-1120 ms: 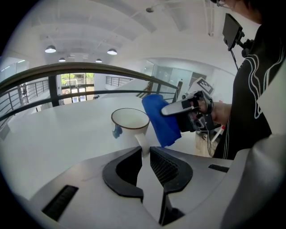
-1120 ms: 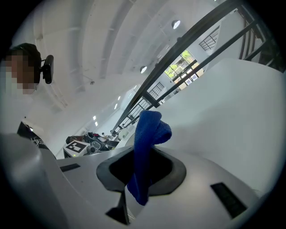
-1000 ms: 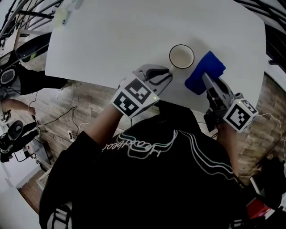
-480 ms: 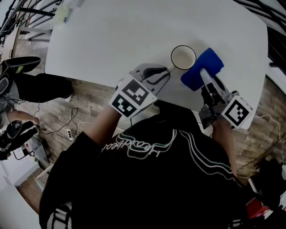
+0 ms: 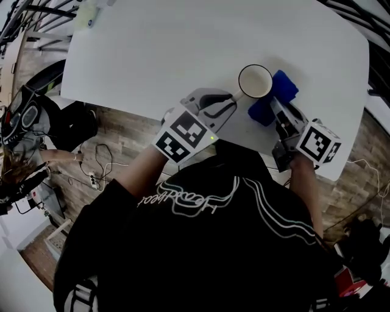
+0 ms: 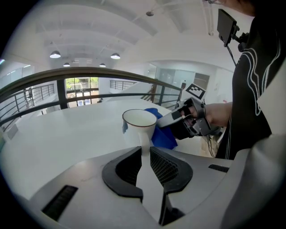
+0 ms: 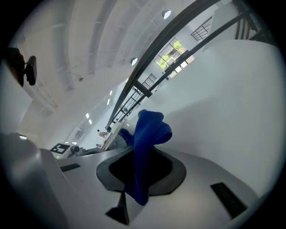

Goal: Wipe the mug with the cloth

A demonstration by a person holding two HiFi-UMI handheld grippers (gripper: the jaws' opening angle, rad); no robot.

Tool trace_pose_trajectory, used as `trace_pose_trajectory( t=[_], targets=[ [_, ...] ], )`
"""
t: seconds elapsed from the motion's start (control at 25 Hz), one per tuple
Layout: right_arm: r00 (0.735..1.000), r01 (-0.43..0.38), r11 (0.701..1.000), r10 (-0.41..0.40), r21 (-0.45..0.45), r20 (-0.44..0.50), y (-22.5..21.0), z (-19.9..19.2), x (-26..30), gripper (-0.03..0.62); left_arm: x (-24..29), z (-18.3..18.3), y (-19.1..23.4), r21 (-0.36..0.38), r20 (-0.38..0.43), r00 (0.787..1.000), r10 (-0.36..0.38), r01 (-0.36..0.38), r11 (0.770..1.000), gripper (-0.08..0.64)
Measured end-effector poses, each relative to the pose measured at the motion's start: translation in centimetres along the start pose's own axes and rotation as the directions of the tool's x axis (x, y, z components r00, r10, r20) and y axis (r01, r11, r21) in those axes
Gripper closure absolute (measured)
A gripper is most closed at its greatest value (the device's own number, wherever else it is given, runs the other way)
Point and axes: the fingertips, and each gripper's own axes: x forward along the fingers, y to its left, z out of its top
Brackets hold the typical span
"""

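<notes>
A white mug point(image 5: 255, 81) stands near the front edge of the white table point(image 5: 152, 55). My left gripper point(image 5: 229, 101) is shut on the mug's handle; in the left gripper view the handle point(image 6: 144, 145) runs down between the two jaws from the mug point(image 6: 139, 120). My right gripper point(image 5: 275, 108) is shut on a blue cloth point(image 5: 273, 96), which presses against the mug's right side. In the right gripper view the cloth point(image 7: 146, 134) sticks up out of the jaws. From the left gripper view the cloth point(image 6: 162, 134) shows behind the mug, with the right gripper point(image 6: 176, 120) on it.
The table's front edge runs just under both grippers, with wooden floor and cables point(image 5: 91, 177) below it. A small pale object point(image 5: 85, 17) lies at the far left corner of the table. A railing point(image 6: 67, 76) shows beyond the table.
My right gripper has carried the blue cloth left and up against the mug's right side. The left gripper has kept its hold on the handle.
</notes>
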Motion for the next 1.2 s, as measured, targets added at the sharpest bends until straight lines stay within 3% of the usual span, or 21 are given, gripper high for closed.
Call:
trace_pose_trajectory(
  t=[0.16,0.36,0.68,1.2],
  targets=[
    [0.995,0.064,0.997,-0.067,-0.041,-0.076,-0.7,-0.6,0.7,0.535,-0.3,0.0,0.5,0.001,0.003,1.0,-0.003,0.003,1.0,0.499],
    [0.993,0.052,0.997,-0.057,-0.05,-0.103,-0.6,-0.6,0.8,0.535,-0.5,0.0,1.4,0.046,-0.003,1.0,0.016,-0.016,0.999,0.499],
    [0.999,-0.037,0.996,0.034,-0.083,-0.039,0.5,2.4,-1.3,0.535,-0.2,-0.1,3.0,0.149,-0.049,0.996,0.069,-0.061,0.987,0.499],
    [0.986,-0.164,0.981,0.166,-0.099,0.015,2.6,5.6,-2.3,0.535,0.1,0.2,5.8,0.121,-0.05,0.993,0.108,-0.101,0.987,0.5]
  ],
)
